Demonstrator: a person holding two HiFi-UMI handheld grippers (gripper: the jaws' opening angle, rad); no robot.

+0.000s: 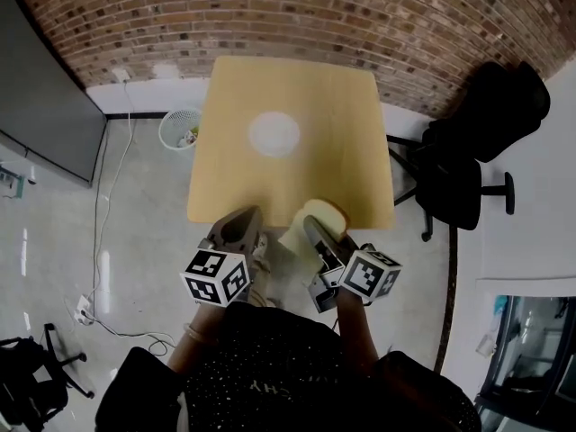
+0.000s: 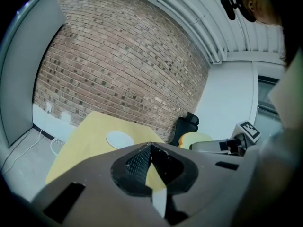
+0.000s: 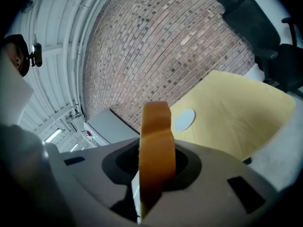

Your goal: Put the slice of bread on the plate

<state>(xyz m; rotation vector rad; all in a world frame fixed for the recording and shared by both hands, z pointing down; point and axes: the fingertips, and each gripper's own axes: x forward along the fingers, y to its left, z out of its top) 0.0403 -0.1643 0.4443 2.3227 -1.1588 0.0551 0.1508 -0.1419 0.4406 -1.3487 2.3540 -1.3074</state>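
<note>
1. The right hand-held gripper (image 1: 315,228) pinches the slice of bread (image 3: 157,141) on edge; it is well short of the plate (image 1: 274,134), over the bench's (image 1: 342,124) near edge.
2. The left hand-held gripper (image 2: 150,148) has its jaws pressed together, empty; it is equally short of the plate.

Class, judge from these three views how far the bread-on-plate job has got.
Done: the slice of bread is picked up, clamped on edge in the right gripper. In hand: it hangs at the table's near edge. Left: the plate at mid-table is bare, so the slice must travel there and be released. The left gripper is shut, empty.
</note>
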